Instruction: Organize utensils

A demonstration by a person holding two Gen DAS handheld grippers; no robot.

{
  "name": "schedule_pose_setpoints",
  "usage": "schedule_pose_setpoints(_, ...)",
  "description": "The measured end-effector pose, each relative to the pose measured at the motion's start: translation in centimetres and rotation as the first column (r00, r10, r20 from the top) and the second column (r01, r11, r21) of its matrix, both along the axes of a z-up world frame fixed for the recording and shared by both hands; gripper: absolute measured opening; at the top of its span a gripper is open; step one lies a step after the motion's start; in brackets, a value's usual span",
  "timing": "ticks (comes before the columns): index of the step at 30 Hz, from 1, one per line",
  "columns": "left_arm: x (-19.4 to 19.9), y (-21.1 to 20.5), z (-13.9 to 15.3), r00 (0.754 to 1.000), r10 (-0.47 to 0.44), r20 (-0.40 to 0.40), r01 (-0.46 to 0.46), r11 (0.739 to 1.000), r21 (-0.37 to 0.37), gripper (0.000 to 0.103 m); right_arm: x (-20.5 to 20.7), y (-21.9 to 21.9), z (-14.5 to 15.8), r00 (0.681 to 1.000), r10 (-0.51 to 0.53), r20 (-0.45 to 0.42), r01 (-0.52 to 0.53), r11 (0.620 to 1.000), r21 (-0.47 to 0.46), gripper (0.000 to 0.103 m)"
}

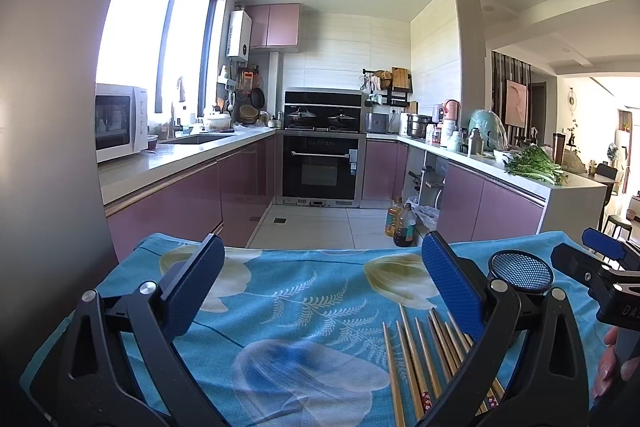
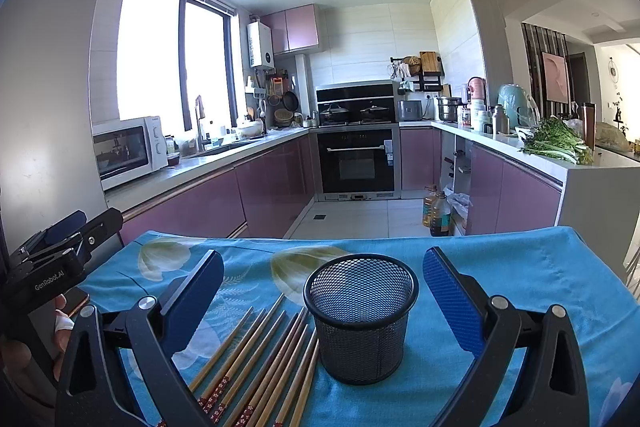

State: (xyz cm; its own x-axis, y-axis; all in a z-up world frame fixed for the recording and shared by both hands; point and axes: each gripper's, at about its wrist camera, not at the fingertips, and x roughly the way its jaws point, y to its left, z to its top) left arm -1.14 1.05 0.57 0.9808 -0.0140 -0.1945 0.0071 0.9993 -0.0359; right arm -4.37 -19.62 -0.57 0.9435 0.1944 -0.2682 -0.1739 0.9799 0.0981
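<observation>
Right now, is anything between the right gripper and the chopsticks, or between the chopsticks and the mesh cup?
Nothing visible. The right gripper is open above the cloth; the chopsticks lie flat beside the upright, empty mesh cup, just to its left, with nothing between them.
</observation>
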Motion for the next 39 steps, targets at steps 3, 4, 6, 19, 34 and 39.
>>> schedule_pose_setpoints(3, 0.0, 0.1, 0.0, 1.0, -0.001, -0.001, 0.001, 1.0, -0.002, 0.097, 0.0, 0.0, 0.0, 1.0, 0.0, 0.001, 0.0, 1.0, 0.002, 0.097)
schedule_pose_setpoints(4, 0.0, 0.0, -0.1, 1.0, -0.001, -0.001, 0.001, 1.0, -0.001, 0.097, 0.0, 0.0, 0.0, 1.0, 0.0, 0.001, 0.0, 1.0, 0.001, 0.097)
schedule_pose_setpoints(6, 0.0, 0.0, -0.1, 1.0, -0.002, -0.002, 0.002, 1.0, -0.001, 0.097, 0.0, -0.1, 0.0, 1.0, 0.0, 0.0, 0.0, 1.0, 0.001, 0.097)
schedule_pose_setpoints(19, 0.4, -0.4, -0.5, 1.0, -0.006, -0.014, 0.006, 1.0, 0.005, 0.097, 0.2, -0.2, 0.0, 1.0, 0.003, -0.006, -0.003, 1.0, 0.005, 0.097)
schedule_pose_setpoints(34, 1.0, -0.3, -1.3, 0.997, -0.035, -0.069, 0.037, 0.999, 0.023, 0.097, 0.0, -0.5, -0.9, 0.997, 0.039, -0.073, -0.039, 0.999, 0.007, 0.094)
schedule_pose_setpoints(39, 2.5, -0.3, -2.9, 0.978, -0.093, -0.187, 0.102, 0.994, 0.04, 0.097, 0.5, -0.3, -2.7, 0.971, 0.112, -0.213, -0.114, 0.993, 0.001, 0.081)
